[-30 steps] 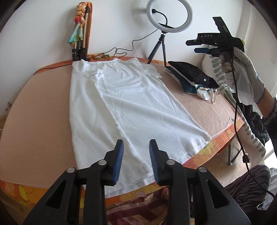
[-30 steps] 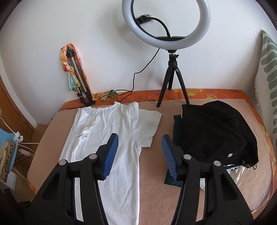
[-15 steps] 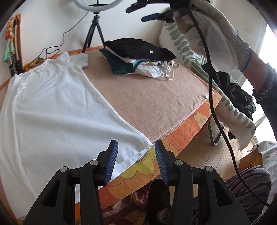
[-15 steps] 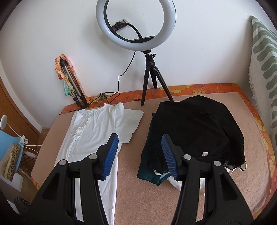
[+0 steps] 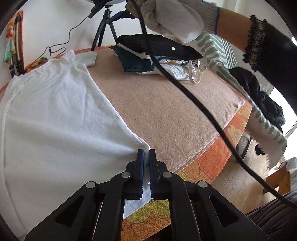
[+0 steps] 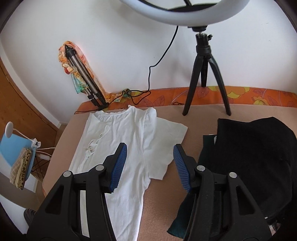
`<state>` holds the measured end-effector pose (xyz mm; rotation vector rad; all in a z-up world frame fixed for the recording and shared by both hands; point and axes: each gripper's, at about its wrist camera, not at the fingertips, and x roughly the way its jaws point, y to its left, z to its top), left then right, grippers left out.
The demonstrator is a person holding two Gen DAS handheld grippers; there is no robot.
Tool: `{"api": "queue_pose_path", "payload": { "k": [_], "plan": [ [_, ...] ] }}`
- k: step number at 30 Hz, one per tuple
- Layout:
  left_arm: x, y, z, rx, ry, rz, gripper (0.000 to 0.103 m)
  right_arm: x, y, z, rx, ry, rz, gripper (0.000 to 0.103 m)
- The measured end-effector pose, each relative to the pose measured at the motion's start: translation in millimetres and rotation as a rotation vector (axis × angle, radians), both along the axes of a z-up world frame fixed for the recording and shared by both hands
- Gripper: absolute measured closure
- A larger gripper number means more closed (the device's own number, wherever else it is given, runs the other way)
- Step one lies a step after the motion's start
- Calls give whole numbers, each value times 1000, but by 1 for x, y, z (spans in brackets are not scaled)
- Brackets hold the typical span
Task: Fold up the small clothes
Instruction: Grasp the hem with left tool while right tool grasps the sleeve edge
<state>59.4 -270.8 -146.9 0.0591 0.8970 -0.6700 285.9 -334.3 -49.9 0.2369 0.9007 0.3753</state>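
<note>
Now the near corner is pinched, the sleeve is next

Clearly the white shirt [image 5: 55, 111] lies spread flat on the bed [image 5: 167, 115] so that its edges can be picked up and laid over one another. Low in the middle of the left wrist view, the left tool [image 5: 146, 157] is clamped shut on the shirt's hem corner, where the cloth reaches the edge of the blanket; white fabric shows between the blue pads [image 5: 141, 166] and below them. Gripping a corner rather than the middle lets the whole side follow when it is lifted.

At the bottom centre of the right wrist view, the right tool [image 6: 150, 163] stands apart with nothing between its jaws, hanging above the shirt's armpit and short sleeve [image 6: 167, 133]. That is, by my reading, the matching point at the far end of the same side, so both ends can fold together.

At the right of that frame a pile of folded clothes [image 6: 250, 148], black on top, sits well clear of the shirt, leaving room to work. Up top, the ring light [image 6: 204, 11] on its tripod stands against the wall behind.
</note>
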Motion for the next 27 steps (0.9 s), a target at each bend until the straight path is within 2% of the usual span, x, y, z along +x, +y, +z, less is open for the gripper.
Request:
{"api": "queue_pose_path", "payload": {
  "k": [3,9,14,18,21,24,25,27],
  "plan": [
    [4,8,1,-62,30,26,101,40,11,-29,-25,81,-39,49],
    [0,14,6,-126,35,32,101,89,18,-71,-90,148,-117,49],
    [4,19,7,-165,45,45,101,110,19,-94,-156,177,-173,49],
    [4,19,4,-176,60,50,101,118,22,-109,-179,188,-175,49],
    [3,20,3,-188,62,59,101,118,23,-112,-204,153,-190,51],
    [3,22,0,-211,77,72,101,114,28,-112,-253,108,-180,77],
    [3,22,0,-213,78,74,101,113,30,-113,-258,100,-170,94],
    [3,25,1,-226,73,87,101,113,30,-112,-224,106,-153,96]
  ]
}}
